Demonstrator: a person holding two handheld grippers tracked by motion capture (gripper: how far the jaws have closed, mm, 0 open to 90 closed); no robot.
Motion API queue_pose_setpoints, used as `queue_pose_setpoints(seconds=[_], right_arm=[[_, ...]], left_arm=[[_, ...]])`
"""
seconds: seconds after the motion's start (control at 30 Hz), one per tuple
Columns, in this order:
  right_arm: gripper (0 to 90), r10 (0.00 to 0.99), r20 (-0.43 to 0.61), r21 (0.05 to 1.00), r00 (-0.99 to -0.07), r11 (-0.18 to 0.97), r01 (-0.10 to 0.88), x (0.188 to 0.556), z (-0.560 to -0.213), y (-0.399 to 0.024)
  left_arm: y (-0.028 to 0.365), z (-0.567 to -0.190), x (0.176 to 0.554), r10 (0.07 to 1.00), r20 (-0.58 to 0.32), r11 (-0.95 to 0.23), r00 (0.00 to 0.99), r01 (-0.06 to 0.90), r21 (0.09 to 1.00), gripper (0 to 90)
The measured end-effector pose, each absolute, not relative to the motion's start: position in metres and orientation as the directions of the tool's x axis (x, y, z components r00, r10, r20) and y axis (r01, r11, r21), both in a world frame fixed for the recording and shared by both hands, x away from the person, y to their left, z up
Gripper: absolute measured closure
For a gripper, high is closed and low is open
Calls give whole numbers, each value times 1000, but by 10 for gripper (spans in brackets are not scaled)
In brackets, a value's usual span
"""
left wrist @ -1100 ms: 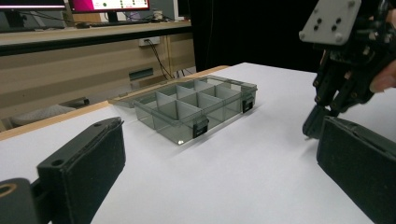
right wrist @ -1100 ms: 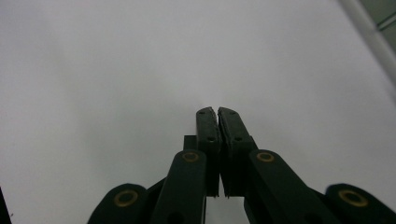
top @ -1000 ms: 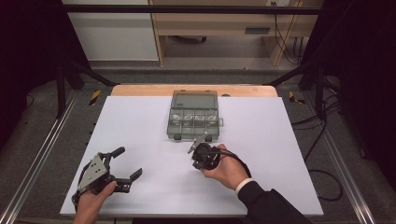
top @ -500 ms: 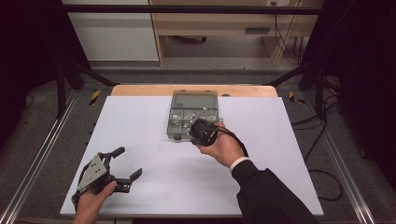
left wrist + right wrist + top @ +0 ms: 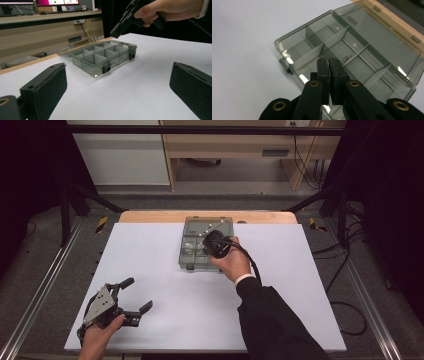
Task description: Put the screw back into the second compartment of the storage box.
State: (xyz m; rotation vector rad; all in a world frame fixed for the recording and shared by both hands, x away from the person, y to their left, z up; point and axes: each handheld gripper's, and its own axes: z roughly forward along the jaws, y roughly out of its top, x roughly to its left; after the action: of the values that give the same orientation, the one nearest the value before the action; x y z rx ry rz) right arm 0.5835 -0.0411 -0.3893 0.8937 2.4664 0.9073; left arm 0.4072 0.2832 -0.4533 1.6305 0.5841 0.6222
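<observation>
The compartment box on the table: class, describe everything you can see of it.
The compartment box is a shallow, smoky-grey tray of see-through plastic, split by thin dividers into small cells. Its lid is open, folded back flat towards the table's wooden far edge. Two dark latches sit on its near wall. It lies flat on the white table top, near the far middle. A few thin metal pins lie in one cell. The right gripper, jaws shut, hovers over it without visible contact.

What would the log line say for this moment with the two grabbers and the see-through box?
right gripper: shut, empty, above open compartment box | left gripper: open, empty, near table edge | box lid: open
</observation>
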Motion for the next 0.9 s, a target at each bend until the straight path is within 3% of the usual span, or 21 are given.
queue_pose_setpoints(seconds=[0.4, 0.77, 0.8, 0.87, 0.9], right_arm=[[878, 753, -66, 779, -655, 449, 437, 610, -407, -21], [876, 790, -68, 776, -610, 426, 464, 626, -425, -18], [866, 794, -62, 775, -605, 420, 472, 628, -427, -19], [730, 808, -56, 777, -587, 404, 482, 630, -430, -22], [730, 808, -56, 777, -587, 404, 482, 630, -430, -22]], left_arm=[[283, -454, 407, 681, 68, -136, 729, 34, 990, 10], [282, -454, 407, 679, 65, -133, 732, 36, 990, 11], [282, -454, 407, 678, 64, -133, 732, 36, 990, 11], [283, -454, 407, 678, 65, -133, 732, 35, 991, 11], [283, -454, 407, 678, 64, -132, 732, 35, 991, 11]])
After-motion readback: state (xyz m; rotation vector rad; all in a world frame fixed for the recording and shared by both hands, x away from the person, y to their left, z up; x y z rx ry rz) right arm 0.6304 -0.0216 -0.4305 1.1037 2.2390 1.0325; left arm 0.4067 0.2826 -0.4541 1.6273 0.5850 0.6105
